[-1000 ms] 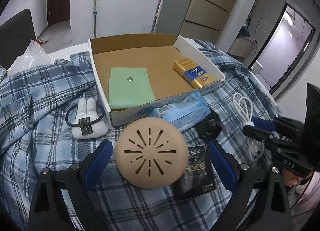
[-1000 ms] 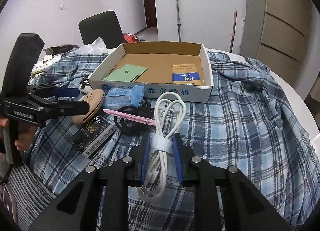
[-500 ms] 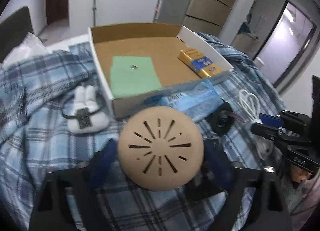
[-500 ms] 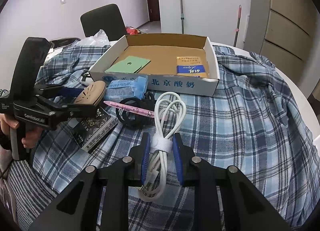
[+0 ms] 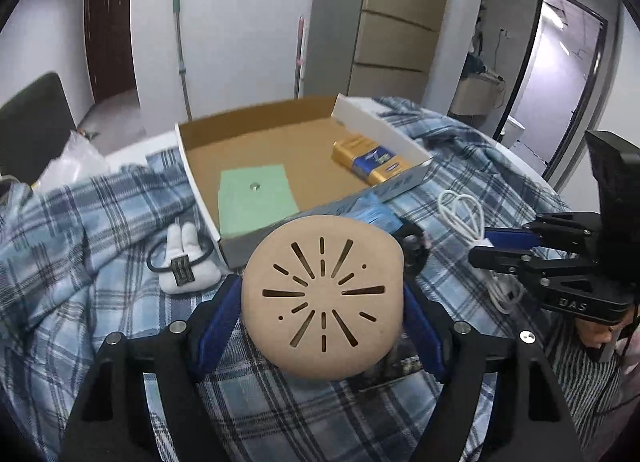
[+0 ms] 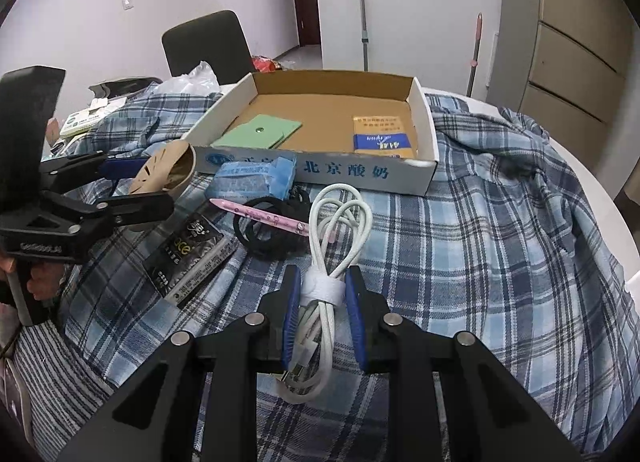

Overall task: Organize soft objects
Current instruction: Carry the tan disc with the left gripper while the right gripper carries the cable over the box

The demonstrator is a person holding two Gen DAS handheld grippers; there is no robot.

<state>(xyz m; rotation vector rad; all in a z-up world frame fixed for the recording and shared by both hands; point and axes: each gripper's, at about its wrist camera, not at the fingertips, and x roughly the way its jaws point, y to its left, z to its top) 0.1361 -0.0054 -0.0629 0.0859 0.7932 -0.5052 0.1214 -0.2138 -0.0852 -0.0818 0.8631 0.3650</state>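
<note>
Left tongs (image 5: pixel 322 302) closing, pads pressing tan slotted disc (image 5: pixel 322 300); right tongs (image 6: pixel 322 304) clamped on white cable (image 6: pixel 340 218).

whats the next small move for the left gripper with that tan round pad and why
Probably carry it forward over the cardboard box and let go. The left gripper has its jaws closing around the tan slotted pad, which looks lifted off the plaid cloth. The box sits just ahead with bare floor between the green sheet and the yellow pack.
</note>
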